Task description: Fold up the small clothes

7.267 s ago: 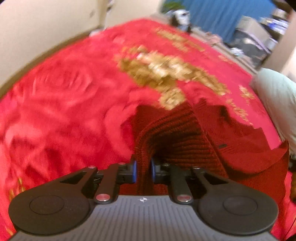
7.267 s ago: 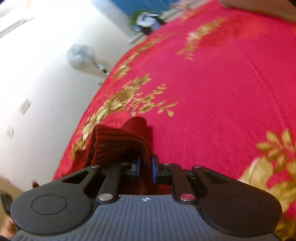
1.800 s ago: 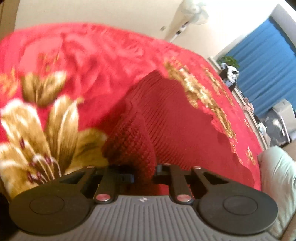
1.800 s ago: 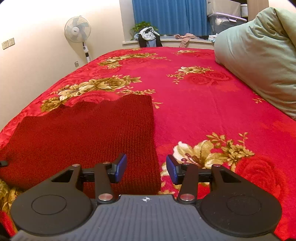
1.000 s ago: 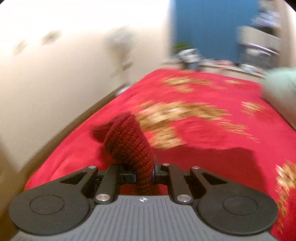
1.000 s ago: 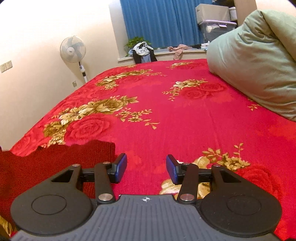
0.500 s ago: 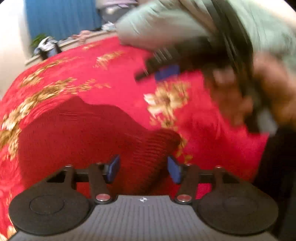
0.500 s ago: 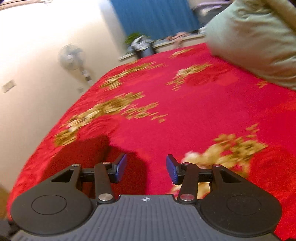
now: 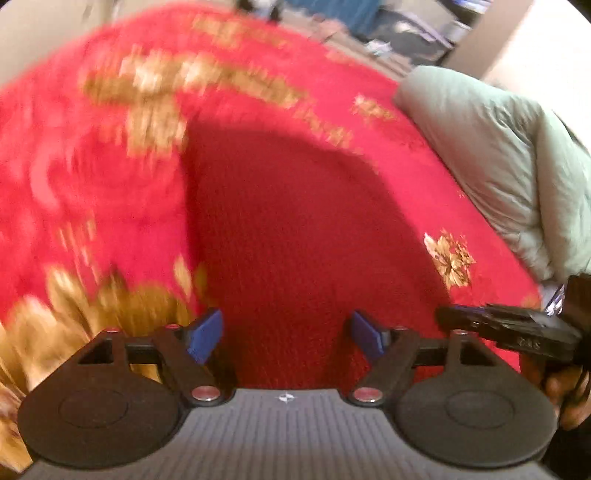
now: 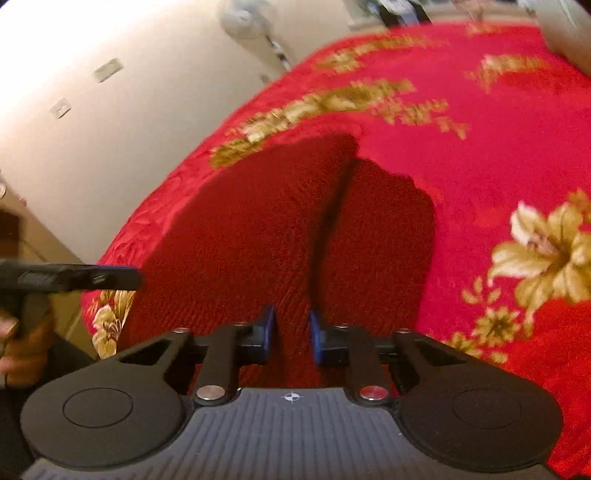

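- Garment: a dark red ribbed knit sweater (image 9: 295, 229) lies on the bed, already doubled; in the right wrist view one panel overlaps the other along a dark crease running away from the camera.
- Left gripper (image 9: 288, 334): jaws have just been opening and stand wide apart, the knit lying below and between them, ungripped.
- Right gripper (image 10: 290, 336): jaws have just been closing, leaving a narrow gap over the near hem; whether the pads pinch the knit cannot be told.
- Progress, as judged: at least one fold is laid; a further fold to make a compact bundle probably remains.
- Surface: a plush red bedspread with gold flowers (image 10: 498, 155), soft and yielding.
- Room: a pale green quilt (image 9: 498, 155) bunched at the right; a cream wall (image 10: 110, 122) with a standing fan (image 10: 245, 18); blurred clutter beyond.
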`<move>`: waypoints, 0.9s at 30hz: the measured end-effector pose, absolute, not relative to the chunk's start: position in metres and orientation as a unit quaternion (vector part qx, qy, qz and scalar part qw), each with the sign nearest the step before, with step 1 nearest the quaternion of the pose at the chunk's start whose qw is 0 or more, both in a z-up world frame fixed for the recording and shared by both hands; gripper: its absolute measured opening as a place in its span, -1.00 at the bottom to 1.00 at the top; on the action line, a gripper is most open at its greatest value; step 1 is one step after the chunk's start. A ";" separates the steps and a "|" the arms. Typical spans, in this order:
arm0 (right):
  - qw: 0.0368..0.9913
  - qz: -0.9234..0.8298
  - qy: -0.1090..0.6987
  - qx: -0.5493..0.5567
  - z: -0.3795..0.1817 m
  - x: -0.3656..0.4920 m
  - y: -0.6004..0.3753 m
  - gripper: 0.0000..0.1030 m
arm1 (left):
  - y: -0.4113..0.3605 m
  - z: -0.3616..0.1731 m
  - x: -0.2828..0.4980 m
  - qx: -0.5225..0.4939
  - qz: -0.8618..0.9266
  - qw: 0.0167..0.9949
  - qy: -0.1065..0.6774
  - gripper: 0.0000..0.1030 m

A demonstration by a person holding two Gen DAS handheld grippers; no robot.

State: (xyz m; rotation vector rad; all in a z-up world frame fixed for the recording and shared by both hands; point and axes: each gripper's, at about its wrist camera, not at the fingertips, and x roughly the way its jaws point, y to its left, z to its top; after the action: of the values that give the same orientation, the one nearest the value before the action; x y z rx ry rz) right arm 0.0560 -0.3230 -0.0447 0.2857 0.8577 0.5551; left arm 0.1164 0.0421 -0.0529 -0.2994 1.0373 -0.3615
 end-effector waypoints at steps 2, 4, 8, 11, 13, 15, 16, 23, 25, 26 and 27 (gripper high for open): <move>0.858 0.253 0.425 0.137 -0.048 0.053 -0.331 -0.68 | 0.040 -0.073 0.115 -0.125 -0.174 0.838 0.503 0.42; 0.854 0.236 0.446 0.123 -0.059 0.050 -0.332 -0.68 | 0.033 -0.078 0.114 -0.102 -0.182 0.829 0.519 0.42; 0.860 0.243 0.443 0.067 -0.064 0.034 -0.317 -0.59 | 0.036 -0.069 0.121 -0.082 -0.197 0.817 0.535 0.47; 0.863 0.243 0.426 0.123 -0.055 0.039 -0.333 -0.11 | 0.051 -0.057 0.138 -0.124 -0.203 0.810 0.536 0.55; 0.866 0.223 0.409 0.184 -0.052 0.045 -0.352 0.27 | 0.061 -0.048 0.152 -0.142 -0.204 0.816 0.521 0.66; 0.869 0.178 0.399 0.234 -0.055 0.055 -0.369 0.39 | 0.070 -0.046 0.172 -0.158 -0.199 0.818 0.516 0.66; 0.865 0.153 0.405 0.252 -0.061 0.062 -0.375 0.39 | 0.078 -0.049 0.183 -0.175 -0.198 0.815 0.516 0.66; 0.829 0.132 0.460 0.288 -0.103 0.096 -0.365 0.43 | 0.087 -0.095 0.234 -0.277 -0.200 0.760 0.553 0.75; 0.832 0.143 0.452 0.288 -0.101 0.102 -0.359 0.43 | 0.077 -0.098 0.239 -0.266 -0.215 0.760 0.553 0.82; 0.828 0.153 0.451 0.298 -0.102 0.105 -0.358 0.40 | 0.073 -0.102 0.242 -0.258 -0.218 0.762 0.552 0.84; 0.822 0.166 0.451 0.305 -0.101 0.108 -0.356 0.39 | 0.070 -0.106 0.246 -0.253 -0.219 0.763 0.553 0.86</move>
State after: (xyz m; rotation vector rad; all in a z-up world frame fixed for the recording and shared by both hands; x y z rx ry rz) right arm 0.1076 -0.3562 -0.1008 0.6488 0.9601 0.3531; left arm 0.2462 0.0697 -0.1059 -0.5510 1.2025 -0.4753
